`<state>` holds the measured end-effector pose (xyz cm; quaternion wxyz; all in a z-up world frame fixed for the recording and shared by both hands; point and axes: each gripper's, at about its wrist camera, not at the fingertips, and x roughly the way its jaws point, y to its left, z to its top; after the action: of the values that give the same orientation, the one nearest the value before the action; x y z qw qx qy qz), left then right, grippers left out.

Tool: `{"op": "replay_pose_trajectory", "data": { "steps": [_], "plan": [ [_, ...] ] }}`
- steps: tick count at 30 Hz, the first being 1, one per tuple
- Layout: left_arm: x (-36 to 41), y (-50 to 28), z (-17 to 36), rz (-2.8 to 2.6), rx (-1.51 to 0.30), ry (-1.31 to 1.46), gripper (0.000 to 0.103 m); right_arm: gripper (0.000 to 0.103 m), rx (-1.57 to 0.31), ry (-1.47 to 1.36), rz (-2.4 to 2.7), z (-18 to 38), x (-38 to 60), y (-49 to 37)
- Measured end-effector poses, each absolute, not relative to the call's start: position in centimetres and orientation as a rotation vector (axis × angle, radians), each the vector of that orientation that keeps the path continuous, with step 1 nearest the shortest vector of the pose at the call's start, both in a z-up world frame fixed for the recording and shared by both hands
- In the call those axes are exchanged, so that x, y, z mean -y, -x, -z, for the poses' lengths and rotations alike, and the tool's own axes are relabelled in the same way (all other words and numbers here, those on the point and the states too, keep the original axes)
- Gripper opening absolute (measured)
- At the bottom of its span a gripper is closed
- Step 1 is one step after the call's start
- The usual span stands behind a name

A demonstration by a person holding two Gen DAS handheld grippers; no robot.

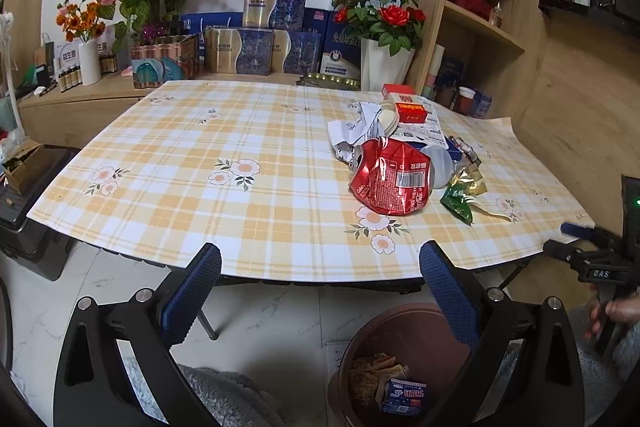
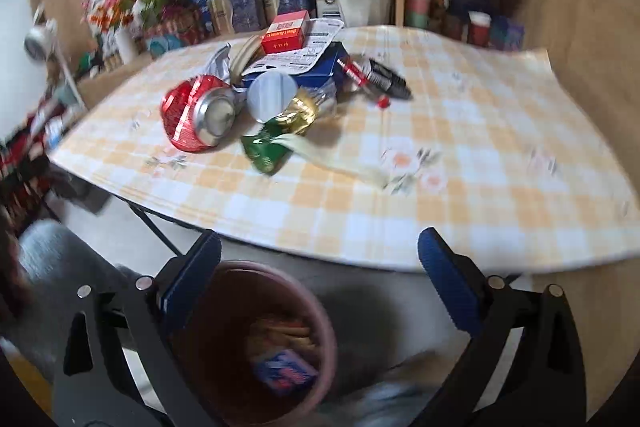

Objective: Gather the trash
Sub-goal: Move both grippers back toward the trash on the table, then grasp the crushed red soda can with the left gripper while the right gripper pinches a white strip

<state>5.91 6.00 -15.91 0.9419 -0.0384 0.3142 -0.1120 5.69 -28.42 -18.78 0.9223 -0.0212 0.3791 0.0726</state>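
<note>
Crumpled red foil snack bag probably comes next, ahead-left of the empty, spread right gripper above the brown plastic bin.

Left gripper wore blue textured pads on black arms with silver screws; right gripper matched, and fuzzy grey clothing showed below.

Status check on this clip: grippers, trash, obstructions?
Left gripper open, empty. Right gripper open, empty, above brown bin. Trash pile on table, bin partly filled. Nothing blocking.
</note>
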Motion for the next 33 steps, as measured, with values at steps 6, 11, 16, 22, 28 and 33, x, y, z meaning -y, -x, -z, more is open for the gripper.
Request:
{"op": "replay_pose_trajectory", "data": {
  "steps": [6,11,16,22,28,33],
  "plan": [
    [-6.1,-8.3,16.2,0.236,-0.705,0.108,0.097,0.086,-0.790,0.142,-0.188,19.5,29.5,-9.7],
    [-6.2,-10.3,16.9,0.244,-0.745,0.176,0.097,0.078,-0.850,0.209,-0.267,21.4,28.1,-13.4],
    [-5.8,-11.6,17.7,0.261,-0.772,0.211,0.097,0.065,-0.892,0.191,-0.322,22.5,27.1,-16.2],
    [-5.4,-12.3,18.6,0.294,-0.800,0.217,0.097,0.044,-0.906,0.139,-0.368,22.7,26.8,-18.3],
    [-4.7,-12.5,18.9,0.334,-0.810,0.216,0.097,0.007,-0.882,0.024,-0.410,21.6,27.7,-17.5],
    [-4.0,-13.2,19.1,0.365,-0.827,0.233,0.097,0.007,-0.809,-0.127,-0.409,20.5,29.0,-15.4]
  ]
}}
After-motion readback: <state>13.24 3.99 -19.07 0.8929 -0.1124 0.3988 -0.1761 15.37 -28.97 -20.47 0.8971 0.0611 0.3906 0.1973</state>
